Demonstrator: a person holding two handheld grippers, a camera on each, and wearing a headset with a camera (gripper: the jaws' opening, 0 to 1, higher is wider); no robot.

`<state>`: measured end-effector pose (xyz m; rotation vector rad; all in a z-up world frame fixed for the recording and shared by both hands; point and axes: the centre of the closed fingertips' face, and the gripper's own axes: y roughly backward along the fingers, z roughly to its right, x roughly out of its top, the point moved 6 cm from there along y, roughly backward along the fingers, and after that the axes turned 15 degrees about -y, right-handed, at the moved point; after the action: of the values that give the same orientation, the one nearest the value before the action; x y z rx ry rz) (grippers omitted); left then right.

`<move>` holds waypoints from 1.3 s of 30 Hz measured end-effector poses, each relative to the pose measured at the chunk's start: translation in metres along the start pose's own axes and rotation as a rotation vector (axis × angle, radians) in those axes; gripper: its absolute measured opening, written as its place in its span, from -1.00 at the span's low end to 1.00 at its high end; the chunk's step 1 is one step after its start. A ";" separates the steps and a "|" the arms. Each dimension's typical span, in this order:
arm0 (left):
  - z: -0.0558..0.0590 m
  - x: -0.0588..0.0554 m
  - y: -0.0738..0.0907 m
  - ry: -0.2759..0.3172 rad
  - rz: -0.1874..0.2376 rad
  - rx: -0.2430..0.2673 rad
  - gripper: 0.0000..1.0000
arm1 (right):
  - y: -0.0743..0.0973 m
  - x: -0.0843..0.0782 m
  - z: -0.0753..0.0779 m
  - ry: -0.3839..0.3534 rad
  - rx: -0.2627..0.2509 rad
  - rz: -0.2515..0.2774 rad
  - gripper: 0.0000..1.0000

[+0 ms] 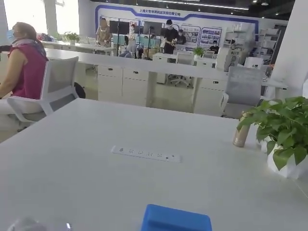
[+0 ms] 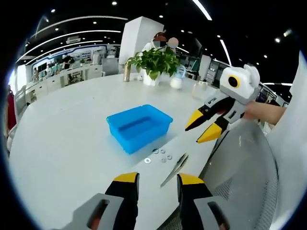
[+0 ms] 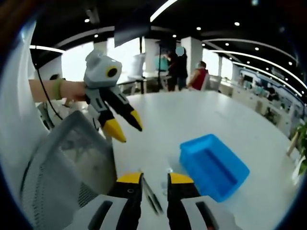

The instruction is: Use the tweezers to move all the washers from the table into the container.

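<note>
Washers (image 2: 158, 155) loose on the table (image 2: 72, 143), just ahead of the left gripper (image 2: 157, 178) fingertips, between them and the blue container (image 2: 139, 127). Tweezers (image 2: 175, 168) flat beside the washers, untouched. Left jaws parted, holding nothing. Right gripper (image 3: 155, 178) jaws likewise apart and empty, tweezers on the table just beyond its fingertips.

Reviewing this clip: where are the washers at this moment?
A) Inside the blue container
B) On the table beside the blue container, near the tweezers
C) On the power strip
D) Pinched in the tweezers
B: in the left gripper view the washers lie loose on the table just in front of the blue container, next to the tweezers, which also lie flat on the table.
</note>
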<state>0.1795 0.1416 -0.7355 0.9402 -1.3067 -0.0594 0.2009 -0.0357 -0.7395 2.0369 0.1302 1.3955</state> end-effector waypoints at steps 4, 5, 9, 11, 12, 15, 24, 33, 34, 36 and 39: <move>0.007 -0.006 -0.010 -0.080 -0.074 -0.042 -0.48 | -0.003 -0.011 0.001 0.010 -0.010 -0.058 -0.73; 0.008 -0.007 -0.013 -0.084 -0.083 -0.048 -0.47 | -0.003 -0.013 0.001 0.008 -0.009 -0.064 -0.75; 0.013 -0.005 -0.025 -0.065 -0.077 -0.083 -0.51 | -0.004 -0.020 -0.001 0.002 -0.005 -0.092 -0.74; 0.014 -0.008 -0.031 -0.124 -0.123 -0.098 -0.52 | -0.005 -0.024 -0.002 0.004 -0.007 -0.103 -0.74; 0.014 -0.007 -0.035 -0.147 -0.134 -0.094 -0.52 | -0.005 -0.025 -0.002 -0.001 -0.004 -0.108 -0.73; 0.018 -0.005 -0.043 -0.170 -0.143 -0.125 -0.56 | -0.006 -0.029 -0.003 -0.013 0.002 -0.117 -0.73; 0.020 -0.012 -0.064 -0.288 -0.258 -0.196 -0.69 | -0.006 -0.034 -0.001 -0.025 -0.012 -0.126 -0.74; 0.020 -0.023 -0.077 -0.420 -0.373 -0.217 -0.83 | -0.005 -0.040 0.000 -0.062 -0.021 -0.123 -0.74; 0.020 -0.024 -0.077 -0.435 -0.384 -0.218 -0.84 | -0.005 -0.040 0.000 -0.064 -0.023 -0.123 -0.74; 0.019 -0.026 -0.080 -0.446 -0.391 -0.227 -0.85 | -0.005 -0.040 0.001 -0.077 -0.025 -0.117 -0.74; 0.018 -0.028 -0.084 -0.421 -0.385 -0.244 -0.89 | -0.005 -0.040 0.004 -0.084 -0.030 -0.112 -0.74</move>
<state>0.1941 0.0929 -0.8098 0.9864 -1.4416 -0.7331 0.1889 -0.0508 -0.7753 2.0281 0.1835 1.2346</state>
